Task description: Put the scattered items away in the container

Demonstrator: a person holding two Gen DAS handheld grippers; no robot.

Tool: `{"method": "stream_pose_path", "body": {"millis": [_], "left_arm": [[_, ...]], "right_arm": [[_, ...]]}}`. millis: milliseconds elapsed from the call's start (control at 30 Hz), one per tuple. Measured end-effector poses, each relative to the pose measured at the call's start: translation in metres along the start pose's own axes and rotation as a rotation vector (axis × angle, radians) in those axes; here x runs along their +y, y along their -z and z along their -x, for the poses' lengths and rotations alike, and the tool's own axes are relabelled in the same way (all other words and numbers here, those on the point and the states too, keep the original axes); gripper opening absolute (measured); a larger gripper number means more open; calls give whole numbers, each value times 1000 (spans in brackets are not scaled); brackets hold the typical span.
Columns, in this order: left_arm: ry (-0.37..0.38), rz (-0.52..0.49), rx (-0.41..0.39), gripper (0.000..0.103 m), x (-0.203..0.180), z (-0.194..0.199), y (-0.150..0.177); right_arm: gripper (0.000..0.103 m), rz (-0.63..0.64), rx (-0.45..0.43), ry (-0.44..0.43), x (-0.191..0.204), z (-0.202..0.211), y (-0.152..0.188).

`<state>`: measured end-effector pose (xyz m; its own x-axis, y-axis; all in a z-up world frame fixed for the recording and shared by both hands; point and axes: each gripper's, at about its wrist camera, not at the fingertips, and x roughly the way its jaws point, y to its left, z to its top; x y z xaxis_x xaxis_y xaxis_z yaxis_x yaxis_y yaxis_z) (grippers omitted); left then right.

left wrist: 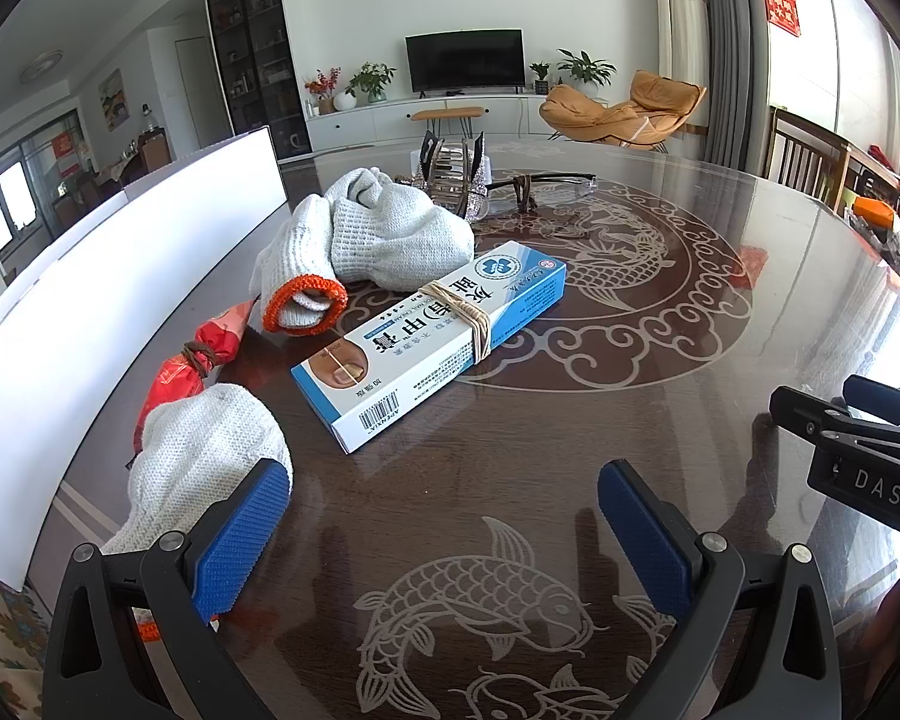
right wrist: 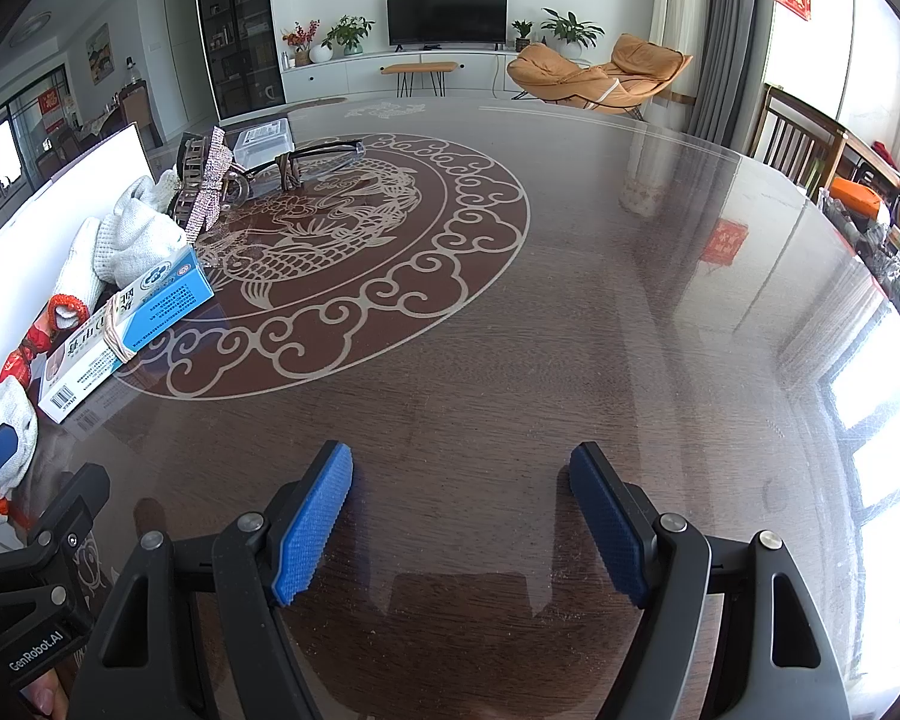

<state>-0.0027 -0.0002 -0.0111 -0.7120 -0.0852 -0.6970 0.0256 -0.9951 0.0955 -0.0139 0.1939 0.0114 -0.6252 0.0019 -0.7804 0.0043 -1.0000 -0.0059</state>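
My left gripper is open just above the table, nothing between its blue pads. A white knitted glove lies outside its left finger, against it. Past the glove are a red tied packet, a blue-and-white box with rubber bands round it, and a bundle of white gloves with an orange cuff. A white container wall runs along the left. My right gripper is open over bare table, well right of the box and gloves.
Farther back lie a rhinestone hair clip, tied glasses and a clear plastic box. The dark round table has a glass top with fish patterns. Cluttered things line its right edge. Wooden chairs stand behind.
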Motion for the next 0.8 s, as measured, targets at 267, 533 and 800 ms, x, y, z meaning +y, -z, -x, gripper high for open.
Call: {"method": "stream_pose_path", "body": {"millis": [267, 533, 800], "left_arm": [[42, -16, 28, 103, 5, 3, 1], [104, 20, 68, 103, 63, 32, 22], [79, -23, 110, 103, 108, 21, 22]], "right_arm": [[77, 0, 0, 0, 0, 0, 0], [77, 0, 0, 0, 0, 0, 0], [77, 0, 0, 0, 0, 0, 0]]}}
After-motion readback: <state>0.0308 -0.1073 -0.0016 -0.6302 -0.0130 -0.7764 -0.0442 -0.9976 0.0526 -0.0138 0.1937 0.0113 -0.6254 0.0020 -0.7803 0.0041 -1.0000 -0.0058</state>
